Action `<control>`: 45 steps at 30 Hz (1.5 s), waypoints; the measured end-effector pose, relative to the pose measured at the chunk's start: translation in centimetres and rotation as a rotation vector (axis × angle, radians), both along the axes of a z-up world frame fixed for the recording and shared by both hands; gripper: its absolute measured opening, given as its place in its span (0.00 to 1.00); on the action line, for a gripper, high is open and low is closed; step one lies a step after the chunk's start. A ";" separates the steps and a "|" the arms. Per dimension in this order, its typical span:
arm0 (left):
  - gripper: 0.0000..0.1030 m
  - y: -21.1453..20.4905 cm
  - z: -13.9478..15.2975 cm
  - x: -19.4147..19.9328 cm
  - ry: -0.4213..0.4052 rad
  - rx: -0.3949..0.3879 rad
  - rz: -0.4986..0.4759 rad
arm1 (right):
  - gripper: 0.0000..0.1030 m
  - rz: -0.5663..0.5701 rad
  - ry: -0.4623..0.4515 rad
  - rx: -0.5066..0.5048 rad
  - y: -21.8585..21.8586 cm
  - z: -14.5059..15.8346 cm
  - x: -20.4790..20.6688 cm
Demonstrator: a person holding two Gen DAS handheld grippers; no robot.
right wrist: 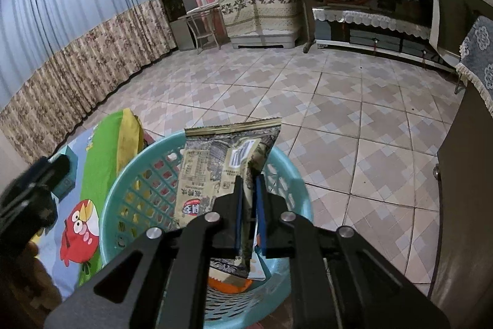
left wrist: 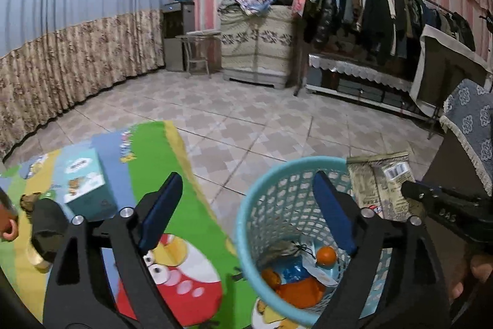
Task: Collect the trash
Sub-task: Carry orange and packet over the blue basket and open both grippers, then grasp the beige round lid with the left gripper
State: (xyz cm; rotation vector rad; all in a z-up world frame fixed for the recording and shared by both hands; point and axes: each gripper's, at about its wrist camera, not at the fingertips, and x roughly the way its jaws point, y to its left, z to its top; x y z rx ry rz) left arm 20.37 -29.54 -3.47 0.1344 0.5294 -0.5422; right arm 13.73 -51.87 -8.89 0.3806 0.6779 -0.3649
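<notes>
snack bag (right wrist: 215, 174) hangs upright right over the blue basket (right wrist: 289, 174), pinched at its edge by the right gripper (right wrist: 248, 190), pads pressed together on the wrapper. down in the basket there's an orange (left wrist: 326, 255) and crumpled wrappers (left wrist: 300, 292). left gripper (left wrist: 246, 205) is spread wide with nothing between its pads, one finger over the basket, the other over the cartoon mat (left wrist: 185, 236). a teal box (left wrist: 83, 181) sits on that mat, tiled floor (right wrist: 339, 100) beyond.
</notes>
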 end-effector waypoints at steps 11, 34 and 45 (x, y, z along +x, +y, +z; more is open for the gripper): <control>0.89 4.0 1.1 -1.1 -0.017 -0.016 0.038 | 0.70 0.034 0.021 -0.066 2.2 0.0 0.9; 0.93 25.1 -2.4 4.5 0.065 0.066 0.369 | 0.92 0.115 -0.005 -0.227 11.8 1.9 3.7; 0.93 27.8 -5.0 8.2 0.153 0.087 0.398 | 0.92 0.132 0.036 -0.225 14.0 1.1 5.0</control>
